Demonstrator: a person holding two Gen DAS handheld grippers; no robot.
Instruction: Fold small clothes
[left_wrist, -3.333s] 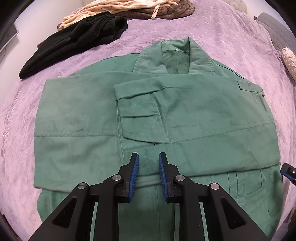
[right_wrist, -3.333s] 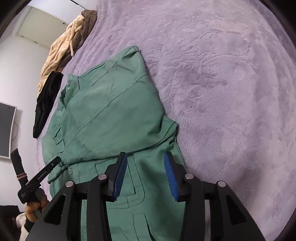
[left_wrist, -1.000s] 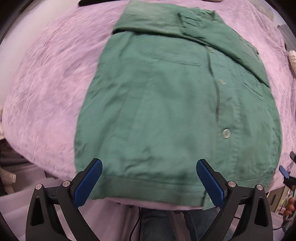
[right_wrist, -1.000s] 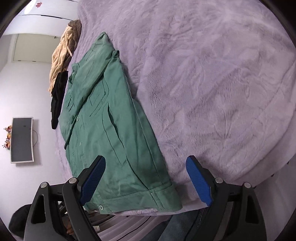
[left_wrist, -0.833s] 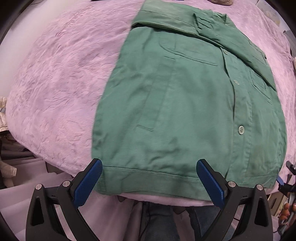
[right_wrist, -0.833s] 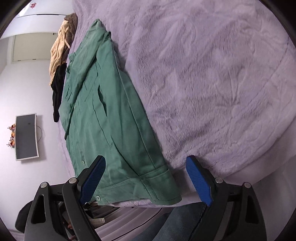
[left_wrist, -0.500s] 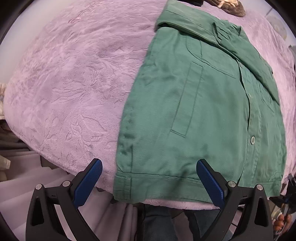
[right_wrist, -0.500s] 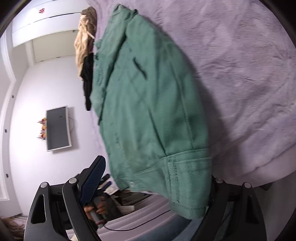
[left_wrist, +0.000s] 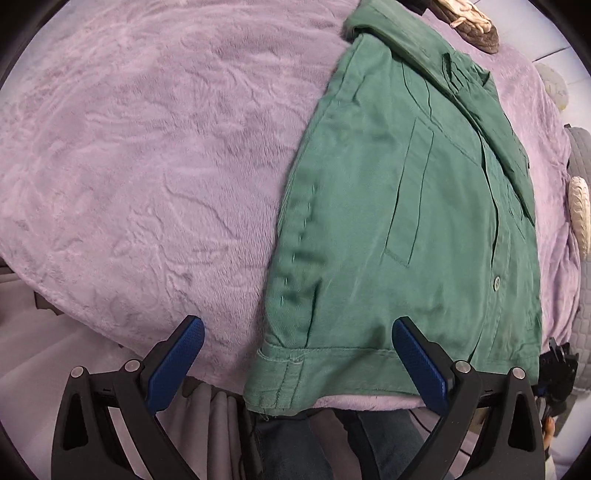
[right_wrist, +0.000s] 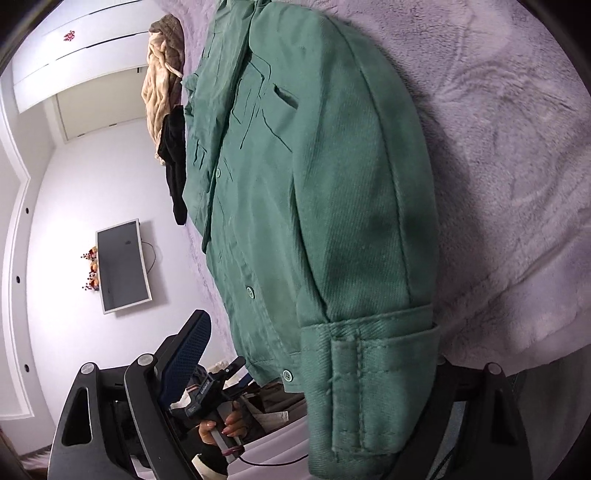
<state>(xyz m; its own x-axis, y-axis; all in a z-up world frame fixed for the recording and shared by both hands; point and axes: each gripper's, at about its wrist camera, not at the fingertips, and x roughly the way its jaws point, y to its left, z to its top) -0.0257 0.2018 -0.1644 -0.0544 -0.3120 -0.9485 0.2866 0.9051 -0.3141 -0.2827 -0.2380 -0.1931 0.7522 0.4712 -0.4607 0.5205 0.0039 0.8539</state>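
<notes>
Shirt (left_wrist: 406, 221), hem overhanging bed (left_wrist: 147, 147); both grippers (left_wrist: 295, 354) (right_wrist: 317, 354) spread, empty; a one-layer pinch risks undoing the fold.

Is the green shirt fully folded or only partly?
Partly: the green shirt lies long on the bed, sides tucked under, hem overhanging the edge, no crosswise fold yet.

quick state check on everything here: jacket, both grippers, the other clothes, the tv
green jacket: partly folded, buttoned, flat on the purple blanket, hem at the bed's edge
left gripper: open, hem corner between its fingers
right gripper: open, hem corner in its gap
beige and black clothes: unfolded heap beyond the jacket
tv: off
</notes>
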